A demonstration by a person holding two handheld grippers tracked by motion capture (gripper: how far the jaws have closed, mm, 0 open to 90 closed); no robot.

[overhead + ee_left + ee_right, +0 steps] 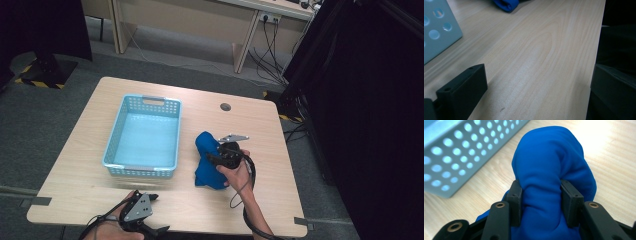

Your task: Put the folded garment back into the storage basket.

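My right gripper [541,195] has its jaws squeezed onto a thick fold of the blue cloth [549,165], bunched so it lifts as one lump. The cloth sits toward the table's [200,200] right edge, beside the basket [145,132]. My left gripper [142,210] rests at the near edge, jaws wide apart and empty.
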